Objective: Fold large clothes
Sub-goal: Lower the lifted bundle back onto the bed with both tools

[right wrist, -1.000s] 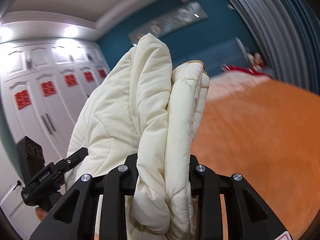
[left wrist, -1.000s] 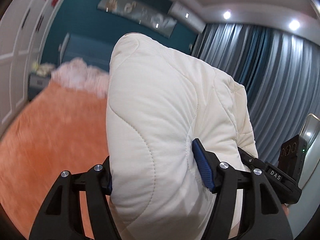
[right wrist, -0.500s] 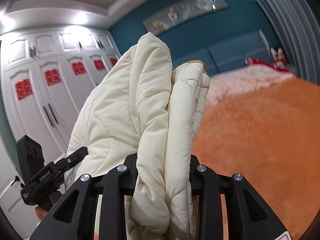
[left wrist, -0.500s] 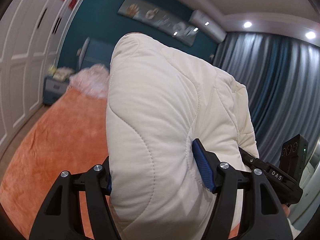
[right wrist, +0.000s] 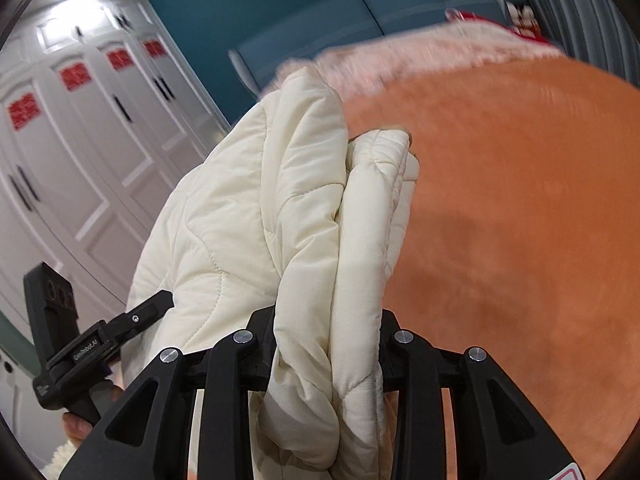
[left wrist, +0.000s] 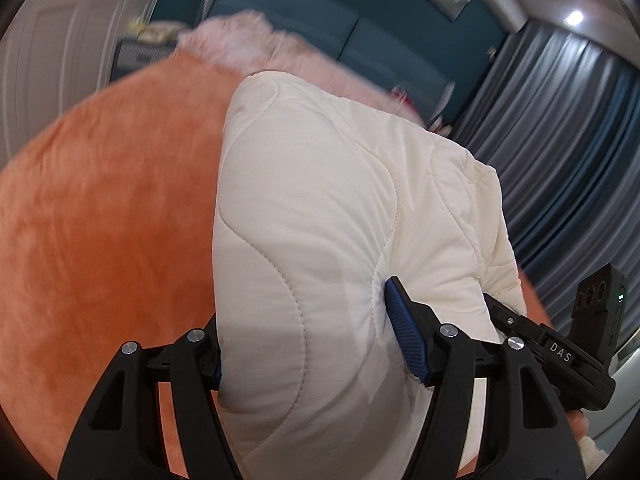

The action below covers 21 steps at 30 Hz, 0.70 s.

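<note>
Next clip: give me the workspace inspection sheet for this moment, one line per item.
Surface: orange bedspread, blurred.
Job's things: cream quilted jacket, bunched, held up between both grippers.
Clutter: pink fluffy blanket at the bed's head.
Grippers: left gripper shut on a thick bundle of jacket; right gripper shut on narrower folds.
Cables: nothing seen.
Surroundings: white wardrobe with red decals, teal wall, grey curtains.

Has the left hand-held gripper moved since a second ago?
Yes. The left hand-held gripper, clamped on the cream quilted jacket, has tipped downward: the ceiling lights slid toward the top edge and the orange bedspread fills more of its view.
</note>
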Motion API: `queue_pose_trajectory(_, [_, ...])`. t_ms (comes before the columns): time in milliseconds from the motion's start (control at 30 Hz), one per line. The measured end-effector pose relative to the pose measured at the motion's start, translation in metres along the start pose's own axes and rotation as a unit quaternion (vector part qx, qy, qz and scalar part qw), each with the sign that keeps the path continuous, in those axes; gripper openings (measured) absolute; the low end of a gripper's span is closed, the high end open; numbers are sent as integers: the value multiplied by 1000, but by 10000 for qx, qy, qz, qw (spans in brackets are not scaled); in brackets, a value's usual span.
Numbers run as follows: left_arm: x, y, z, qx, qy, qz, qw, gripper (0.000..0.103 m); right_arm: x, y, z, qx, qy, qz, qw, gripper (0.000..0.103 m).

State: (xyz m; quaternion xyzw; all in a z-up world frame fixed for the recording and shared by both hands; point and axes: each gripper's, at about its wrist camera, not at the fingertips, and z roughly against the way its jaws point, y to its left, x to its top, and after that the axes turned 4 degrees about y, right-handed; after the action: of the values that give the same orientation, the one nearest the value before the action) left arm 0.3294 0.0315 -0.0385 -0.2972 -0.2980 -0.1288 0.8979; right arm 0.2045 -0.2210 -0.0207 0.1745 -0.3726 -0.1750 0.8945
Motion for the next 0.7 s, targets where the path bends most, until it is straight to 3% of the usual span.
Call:
queue_pose_trajectory(133, [-26, 13, -33, 312, 398, -20, 9987, 65, -30, -19, -35, -212, 366, -11, 9991, 31])
queue_pose_trajectory(233, [-34, 22, -34, 200, 229, 79, 9995, 68, -39, -28, -38, -19, 247, -137, 9996, 34])
queue_pose_trajectory(467, [-35, 16, -33, 401, 295, 137, 9987, 72, -36, -30, -43, -114, 339, -189, 9992, 42])
queue_pose_trajectory(533, [-34, 14, -34, 490, 333, 100, 9982, 71, -34, -29, -42, -166, 369, -193, 9990, 41])
queue_pose_trajectory(600, [-33, 8, -32, 565, 351, 40, 9978, 70, -32, -21, -38, -205, 361, -84, 9991, 30])
queue_pose_trajectory(700, [-27, 0, -29, 630, 374, -76, 9973, 66, -28, -8, -25, -362, 240, 135, 9990, 25])
